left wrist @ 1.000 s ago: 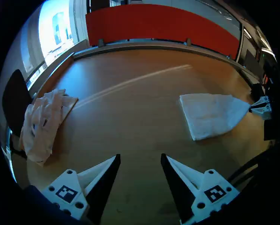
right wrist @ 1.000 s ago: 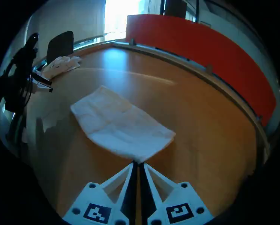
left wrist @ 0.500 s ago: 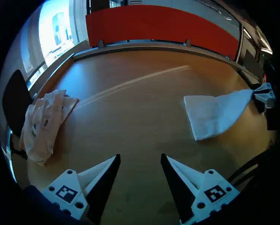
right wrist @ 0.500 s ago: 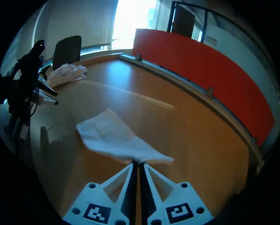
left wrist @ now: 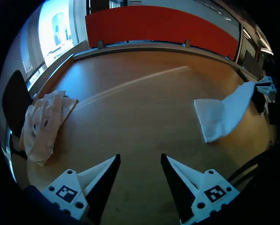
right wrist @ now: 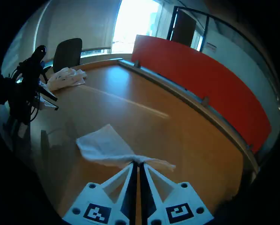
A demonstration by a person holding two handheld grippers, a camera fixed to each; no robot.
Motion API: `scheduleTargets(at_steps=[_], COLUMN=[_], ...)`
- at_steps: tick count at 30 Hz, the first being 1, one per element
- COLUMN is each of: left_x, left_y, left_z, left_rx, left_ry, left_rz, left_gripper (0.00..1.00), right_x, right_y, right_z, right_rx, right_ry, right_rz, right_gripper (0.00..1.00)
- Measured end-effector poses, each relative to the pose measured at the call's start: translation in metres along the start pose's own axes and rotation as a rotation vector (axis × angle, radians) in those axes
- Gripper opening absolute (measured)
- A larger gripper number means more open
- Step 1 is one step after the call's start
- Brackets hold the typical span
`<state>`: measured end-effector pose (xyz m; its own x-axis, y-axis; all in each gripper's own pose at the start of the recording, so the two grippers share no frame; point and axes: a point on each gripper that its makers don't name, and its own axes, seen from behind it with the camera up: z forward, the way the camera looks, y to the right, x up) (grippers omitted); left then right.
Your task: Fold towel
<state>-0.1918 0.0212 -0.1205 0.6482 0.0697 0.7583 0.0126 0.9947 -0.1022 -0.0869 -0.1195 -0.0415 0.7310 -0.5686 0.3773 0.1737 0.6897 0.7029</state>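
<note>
Your right tongs (right wrist: 137,167) are clenched on one corner of the white cloth towel (right wrist: 106,148). Both fingers press the cloth flat between them. That corner is up in the air, off the brown wooden bench (right wrist: 158,123). The rest of the towel slopes down from the tips and lies on the bench top just ahead of them. In the left gripper view you can see the towel near the right edge of the bench, with its top corner up in the right tongs. Your left tongs (left wrist: 140,174) are released. Their fingers are wide apart with nothing between them. They are over the near part of the bench, well apart from the towel. A crumpled pile of white cloth (left wrist: 46,120) sits at the left edge of the bench, beside a black chair (left wrist: 14,99). A long red panel (left wrist: 158,22) stands along the far edge
</note>
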Motion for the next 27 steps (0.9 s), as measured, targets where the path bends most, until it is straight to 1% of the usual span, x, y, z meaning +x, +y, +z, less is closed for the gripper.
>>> scheduleTargets(at_steps=[6,12,21,27], left_x=[0.000,0.002,0.007,0.008], left_y=[0.002,0.004,0.002,0.001], left_z=[0.000,-0.001,-0.005,-0.008], left_rx=[-0.001,-0.003,-0.001,-0.001], left_ry=[0.001,0.006,0.018,0.024], left_rz=[-0.001,-0.005,-0.011,-0.022], left_gripper=[0.79,0.79,0.79,0.79], right_x=[0.003,0.010,0.025,0.032], right_y=[-0.003,-0.014,-0.035,-0.055], right_z=[0.004,0.014,0.037,0.054], right_rx=[0.015,0.047,0.106,0.157], right_ry=[0.001,0.003,0.012,0.009], right_rz=[-0.008,-0.029,-0.056,-0.076], right_gripper=[0.05,0.05,0.05,0.05])
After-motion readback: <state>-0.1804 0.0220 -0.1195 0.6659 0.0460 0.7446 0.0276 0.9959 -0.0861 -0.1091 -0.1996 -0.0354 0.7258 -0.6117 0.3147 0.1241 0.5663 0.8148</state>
